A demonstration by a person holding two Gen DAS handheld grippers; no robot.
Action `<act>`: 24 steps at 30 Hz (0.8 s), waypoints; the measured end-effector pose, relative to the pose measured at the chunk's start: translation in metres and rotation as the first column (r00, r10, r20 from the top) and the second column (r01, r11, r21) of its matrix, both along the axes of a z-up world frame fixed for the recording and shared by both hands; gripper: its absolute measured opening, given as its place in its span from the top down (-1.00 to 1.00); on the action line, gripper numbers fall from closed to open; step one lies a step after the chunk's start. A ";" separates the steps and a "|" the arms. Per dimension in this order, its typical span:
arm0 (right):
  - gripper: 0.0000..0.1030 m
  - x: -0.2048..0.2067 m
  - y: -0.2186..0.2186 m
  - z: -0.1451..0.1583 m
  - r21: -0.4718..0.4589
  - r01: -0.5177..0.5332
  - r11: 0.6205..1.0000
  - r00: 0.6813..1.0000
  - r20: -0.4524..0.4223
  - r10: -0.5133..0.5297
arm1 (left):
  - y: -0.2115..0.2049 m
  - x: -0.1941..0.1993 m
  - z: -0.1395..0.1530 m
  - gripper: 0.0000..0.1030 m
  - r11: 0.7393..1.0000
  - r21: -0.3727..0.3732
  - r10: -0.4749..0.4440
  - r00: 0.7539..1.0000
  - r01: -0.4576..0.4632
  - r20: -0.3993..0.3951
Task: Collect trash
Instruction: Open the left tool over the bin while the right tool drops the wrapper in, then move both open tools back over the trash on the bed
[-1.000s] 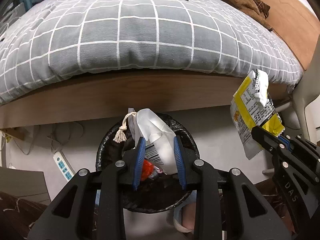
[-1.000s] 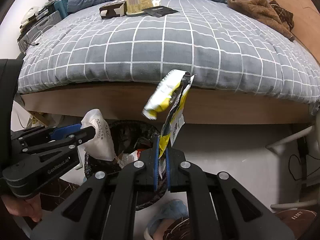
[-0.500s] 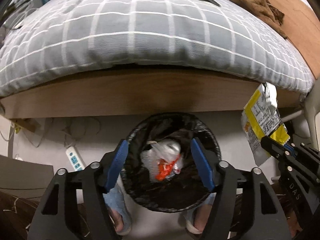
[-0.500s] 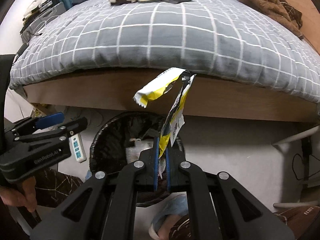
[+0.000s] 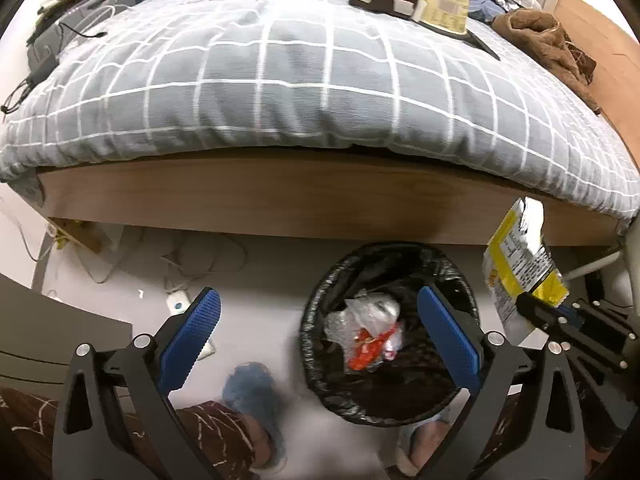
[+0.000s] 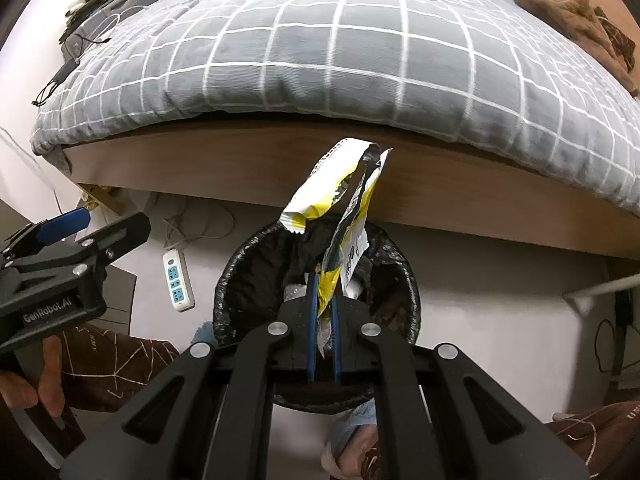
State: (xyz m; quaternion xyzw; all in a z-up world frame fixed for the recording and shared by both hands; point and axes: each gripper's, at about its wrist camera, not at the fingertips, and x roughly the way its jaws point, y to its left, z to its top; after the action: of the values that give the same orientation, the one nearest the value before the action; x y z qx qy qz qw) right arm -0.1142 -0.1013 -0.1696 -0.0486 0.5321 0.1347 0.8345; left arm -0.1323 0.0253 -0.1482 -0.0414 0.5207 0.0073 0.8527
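A black-lined trash bin stands on the floor by the bed, with crumpled white plastic and red scraps inside. My left gripper is open and empty, above and left of the bin. My right gripper is shut on a yellow and white snack wrapper and holds it over the bin. The wrapper and right gripper also show at the right of the left wrist view.
A bed with a grey checked duvet and wooden frame lies behind the bin. A box and a cup and a brown garment lie on it. A power strip lies on the floor. My slippered feet are below.
My left gripper opened and dropped the white plastic bag into the bin, then moved left. My right gripper carried the wrapper over the bin.
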 end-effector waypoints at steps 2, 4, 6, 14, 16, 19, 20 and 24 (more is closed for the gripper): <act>0.90 0.001 0.003 0.000 0.003 -0.004 1.000 1.000 -0.003 0.004 | 0.006 -0.001 0.000 -0.89 1.000 -0.003 0.007 1.000 -0.007 -0.003; 0.86 0.002 0.008 0.000 -0.003 -0.007 1.000 1.000 0.002 0.007 | 0.009 -0.001 0.002 -0.89 1.000 -0.004 0.010 1.000 -0.010 -0.004; 0.86 0.002 0.012 0.000 -0.014 -0.008 1.000 1.000 0.009 0.008 | 0.009 -0.002 0.001 -0.89 1.000 -0.007 0.011 1.000 -0.011 -0.008; 0.22 0.001 0.012 -0.001 -0.008 0.000 1.000 1.000 0.017 0.000 | 0.006 -0.001 0.002 -0.89 1.000 -0.014 0.002 1.000 -0.002 -0.009; 0.07 0.000 0.009 0.001 -0.005 0.002 1.000 1.000 0.023 -0.002 | 0.004 -0.001 0.003 -0.89 1.000 -0.010 0.000 1.000 0.000 -0.010; -0.11 -0.001 0.004 0.006 -0.009 0.012 1.000 0.999 0.040 -0.012 | 0.004 -0.001 0.006 -0.89 1.000 -0.010 0.004 1.000 -0.004 -0.009; -0.16 -0.001 0.003 0.007 -0.010 0.013 1.000 0.999 0.043 -0.013 | 0.004 -0.001 0.007 -0.89 1.000 -0.008 0.002 1.000 -0.002 -0.010; -0.41 0.001 -0.004 0.022 -0.010 0.041 0.999 0.995 0.091 -0.040 | 0.004 0.000 0.014 -0.89 1.000 -0.003 0.002 1.000 -0.002 0.009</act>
State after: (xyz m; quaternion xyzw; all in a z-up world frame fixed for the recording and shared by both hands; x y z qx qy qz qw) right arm -0.1134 -0.1054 -0.1479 -0.0487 0.4951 0.1123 0.8602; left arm -0.1321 0.0291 -0.1347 -0.0433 0.5169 0.0071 0.8549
